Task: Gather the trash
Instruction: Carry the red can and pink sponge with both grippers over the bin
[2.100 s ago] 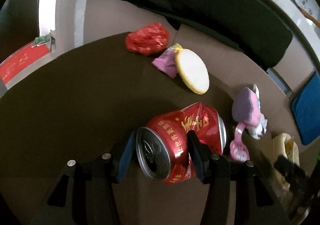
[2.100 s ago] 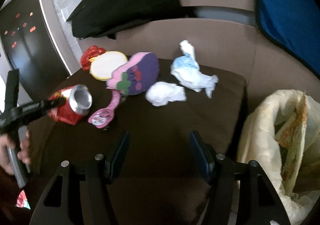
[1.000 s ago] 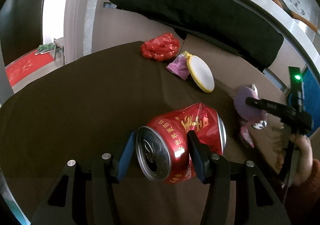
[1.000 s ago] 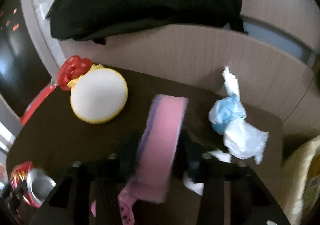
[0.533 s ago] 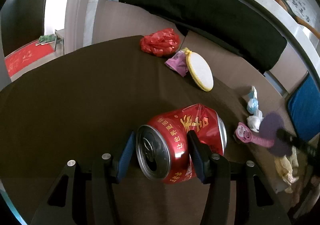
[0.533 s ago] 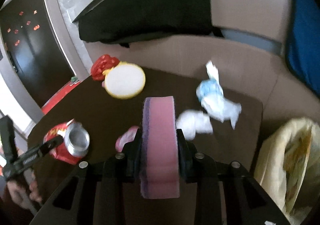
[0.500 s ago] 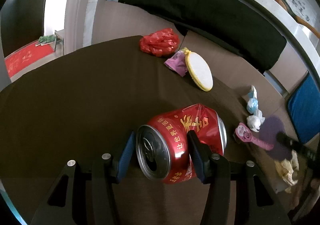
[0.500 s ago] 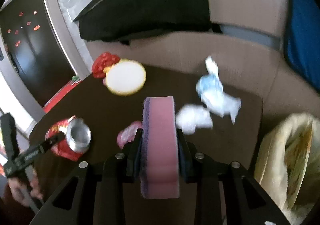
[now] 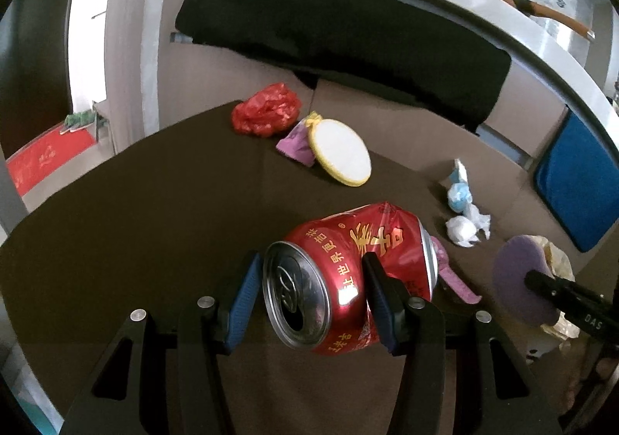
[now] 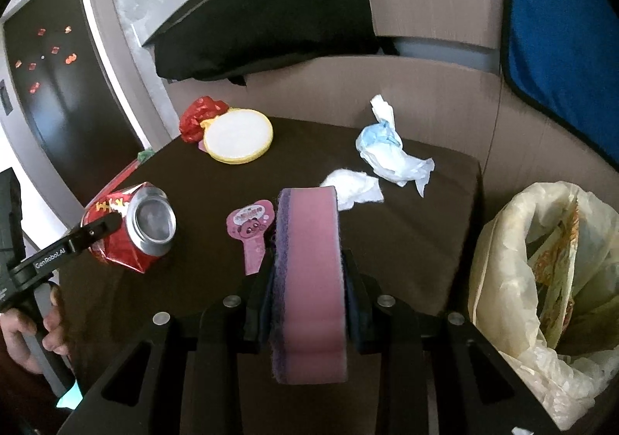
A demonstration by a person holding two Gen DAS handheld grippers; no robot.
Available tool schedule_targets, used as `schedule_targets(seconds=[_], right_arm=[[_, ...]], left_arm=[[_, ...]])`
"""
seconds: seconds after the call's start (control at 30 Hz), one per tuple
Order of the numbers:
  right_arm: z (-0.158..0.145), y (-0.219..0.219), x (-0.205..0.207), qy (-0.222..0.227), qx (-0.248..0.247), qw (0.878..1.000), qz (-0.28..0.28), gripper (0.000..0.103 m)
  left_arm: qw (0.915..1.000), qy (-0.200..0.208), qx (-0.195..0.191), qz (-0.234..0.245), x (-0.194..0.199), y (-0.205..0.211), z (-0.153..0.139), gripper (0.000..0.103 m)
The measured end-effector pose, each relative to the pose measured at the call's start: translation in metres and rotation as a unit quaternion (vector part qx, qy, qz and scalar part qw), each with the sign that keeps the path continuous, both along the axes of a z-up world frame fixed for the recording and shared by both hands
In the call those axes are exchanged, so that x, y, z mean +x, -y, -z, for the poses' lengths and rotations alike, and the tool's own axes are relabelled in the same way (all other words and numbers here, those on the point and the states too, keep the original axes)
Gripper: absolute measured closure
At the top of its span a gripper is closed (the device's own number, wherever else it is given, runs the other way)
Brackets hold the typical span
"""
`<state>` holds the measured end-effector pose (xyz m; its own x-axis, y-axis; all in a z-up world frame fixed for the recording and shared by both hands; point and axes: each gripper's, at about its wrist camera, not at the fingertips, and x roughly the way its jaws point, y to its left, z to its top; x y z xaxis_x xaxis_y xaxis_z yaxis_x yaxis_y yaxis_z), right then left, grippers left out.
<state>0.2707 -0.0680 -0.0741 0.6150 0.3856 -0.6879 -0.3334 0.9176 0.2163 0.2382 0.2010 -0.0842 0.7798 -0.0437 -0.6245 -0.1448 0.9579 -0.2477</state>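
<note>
Two wrist views look down on a dark brown tabletop [image 9: 135, 210] scattered with litter. The left hand-held gripper [image 9: 309, 295] holds a dented red drink can [image 9: 348, 272] sideways between its blue pads, raised above the tabletop, with its open top facing the camera. The right hand-held gripper [image 10: 307, 292] is clamped narrowly on a pink sponge with a purple scouring side [image 10: 309, 280], standing on edge between its jaws. On the tabletop lie a pink paddle-shaped tag with a cartoon face [image 10: 253, 230], a white crumpled tissue [image 10: 354, 187] just beyond the sponge, and a blue and white crumpled wrapper [image 10: 390, 152] near the far edge. At the far left corner sit a round white pad with a yellow rim [image 10: 238, 135], a purple wrapper [image 9: 296, 139] tucked against it, and a crumpled red bag [image 9: 267, 114] beside that. To the right of the tabletop, an open pale yellow trash bag [image 10: 541, 280] holds some packaging. A person's hand [image 10: 23, 334] grips the left gripper's handle at lower left.
</note>
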Motion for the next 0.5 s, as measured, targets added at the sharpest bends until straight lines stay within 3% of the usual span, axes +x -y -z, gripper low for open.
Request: schedule_targets(seconds=[0.27, 0.5], right_arm=[[-0.016, 0.005, -0.014, 0.021, 0.004, 1.0, -0.006, 0.075], [-0.044, 0.014, -0.027, 0.058, 0.011, 0.998, -0.008, 0.075]], left_arm=[[0.9996, 0.021, 0.014, 0.01, -0.014, 0.019, -0.024, 0.05], [0.9965, 0.069, 0.039, 0.027, -0.028, 0.043, -0.064, 0.05]])
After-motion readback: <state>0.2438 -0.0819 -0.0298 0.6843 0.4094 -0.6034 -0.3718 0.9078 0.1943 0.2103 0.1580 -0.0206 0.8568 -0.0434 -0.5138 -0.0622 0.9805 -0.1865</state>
